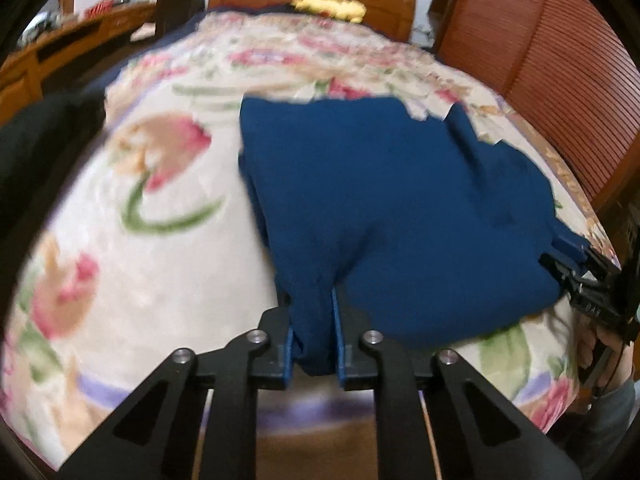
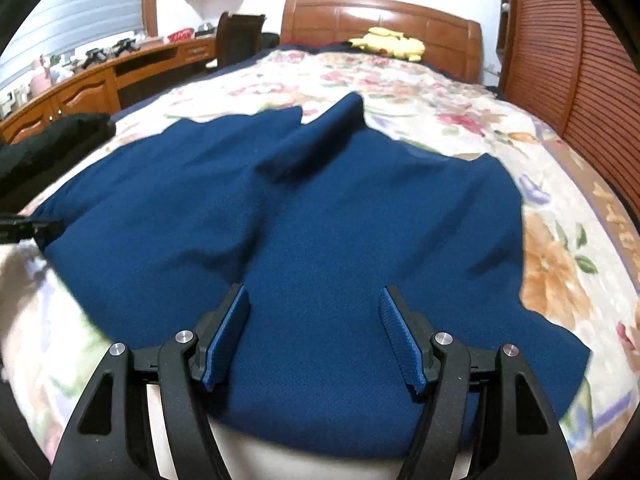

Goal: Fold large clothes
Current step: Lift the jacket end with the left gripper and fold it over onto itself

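Left claw (image 1: 314, 344): matte black angular linkage arms, triangular cut-outs, four silver round screw heads across top, blue ribbed pads (image 1: 289, 354) on inner finger faces. Right claw (image 2: 314, 332): same black arms, four silver screws, blue textured pads (image 2: 228, 334). Just right of left claw, at picture edge: bare skin of hand (image 1: 600, 344), grey sleeve cuff (image 1: 612, 412) below.
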{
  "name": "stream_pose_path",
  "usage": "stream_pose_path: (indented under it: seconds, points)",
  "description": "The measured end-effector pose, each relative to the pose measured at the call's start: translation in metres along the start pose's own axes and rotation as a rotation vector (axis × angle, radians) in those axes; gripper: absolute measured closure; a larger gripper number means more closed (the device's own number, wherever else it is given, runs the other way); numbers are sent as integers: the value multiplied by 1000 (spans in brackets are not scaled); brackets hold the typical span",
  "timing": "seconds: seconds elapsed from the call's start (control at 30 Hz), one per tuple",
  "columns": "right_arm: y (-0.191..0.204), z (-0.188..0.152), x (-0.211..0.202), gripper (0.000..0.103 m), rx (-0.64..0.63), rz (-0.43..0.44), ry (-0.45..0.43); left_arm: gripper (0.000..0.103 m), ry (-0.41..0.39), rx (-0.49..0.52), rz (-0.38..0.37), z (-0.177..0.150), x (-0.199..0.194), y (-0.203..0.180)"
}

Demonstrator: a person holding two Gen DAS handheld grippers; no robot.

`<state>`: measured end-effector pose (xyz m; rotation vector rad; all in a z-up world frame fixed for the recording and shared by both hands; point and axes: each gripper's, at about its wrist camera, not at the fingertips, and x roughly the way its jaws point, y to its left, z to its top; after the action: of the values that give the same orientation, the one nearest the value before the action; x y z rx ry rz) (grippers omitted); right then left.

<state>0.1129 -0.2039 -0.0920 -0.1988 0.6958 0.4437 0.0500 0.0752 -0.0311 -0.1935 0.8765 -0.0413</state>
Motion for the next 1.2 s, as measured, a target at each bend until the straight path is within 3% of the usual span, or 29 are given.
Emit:
stream_pose_path:
  seconds: [0.17,0.4,0.53,0.67,0.8,1.03,1.1,1.2]
  points:
    - [-14,-12,-21,35,30,-55,-24,96,-105,87,-17,25,-34,-33]
    - [-31,-21,-45,41,85,-103,-38,97,-205,289,-64,68,-58,-121]
    - [-44,-34,-60,43,61,-162,-30,98,-234,393,-118,92,-57,-183]
    - [-71,-39,-81,44,125,-182,-44,100,-251,461,-199,108,-55,-245]
    - [-92,-37,-100,45,189,-211,-75,100,-241,541,-261,101,-51,-293]
    - [-103,-40,-108,46,228,-240,-103,94,-135,575,-304,76,-35,-305]
    - [-106,-40,-107,46,235,-229,-97,89,-137,581,-317,70,-42,-295]
    - [-106,-41,-106,46,230,-224,-101,70,-186,571,-325,66,-61,-274]
